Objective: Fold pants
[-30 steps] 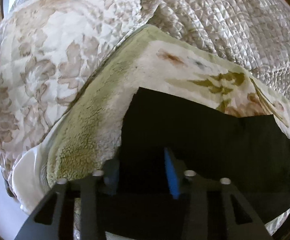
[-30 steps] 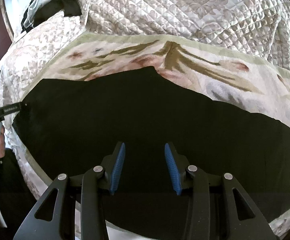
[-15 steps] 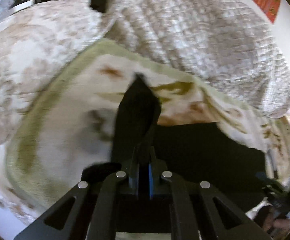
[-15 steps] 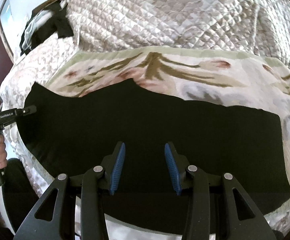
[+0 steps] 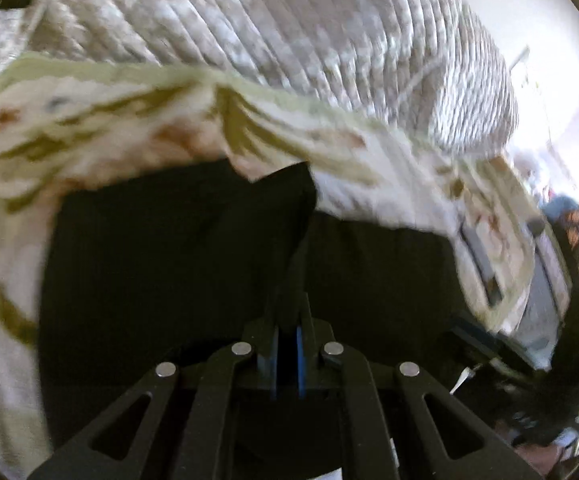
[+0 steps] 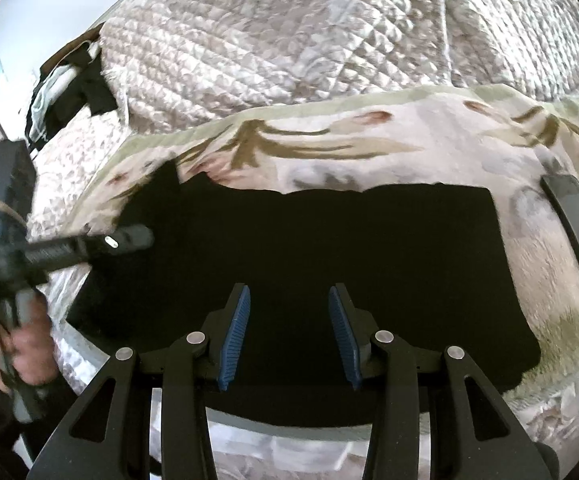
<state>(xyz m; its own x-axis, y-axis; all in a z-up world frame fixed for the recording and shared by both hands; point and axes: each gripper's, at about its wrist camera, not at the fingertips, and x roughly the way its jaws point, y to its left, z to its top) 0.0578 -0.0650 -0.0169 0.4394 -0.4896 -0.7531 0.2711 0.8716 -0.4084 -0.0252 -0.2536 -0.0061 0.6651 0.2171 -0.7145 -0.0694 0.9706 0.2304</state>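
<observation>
Black pants [image 6: 329,248] lie flat on a floral fleece blanket [image 6: 369,148] on the bed. My left gripper [image 5: 287,320] is shut on the pants' left end and holds it lifted, so a black flap [image 5: 177,240] stands above the rest of the pants; the same gripper shows blurred in the right wrist view [image 6: 129,240]. My right gripper [image 6: 289,336] is open and empty, low over the near edge of the pants, its blue pads [image 6: 235,336] apart.
A quilted bedspread [image 6: 309,40] rises behind the blanket. A dark flat phone-like object [image 6: 577,240] lies on the blanket right of the pants. Dark clothes [image 6: 73,92] sit at the far left. The left wrist view is motion blurred.
My left gripper has shut on the pants' left end and carried it up and to the right. The right gripper has stayed open over the near edge.
</observation>
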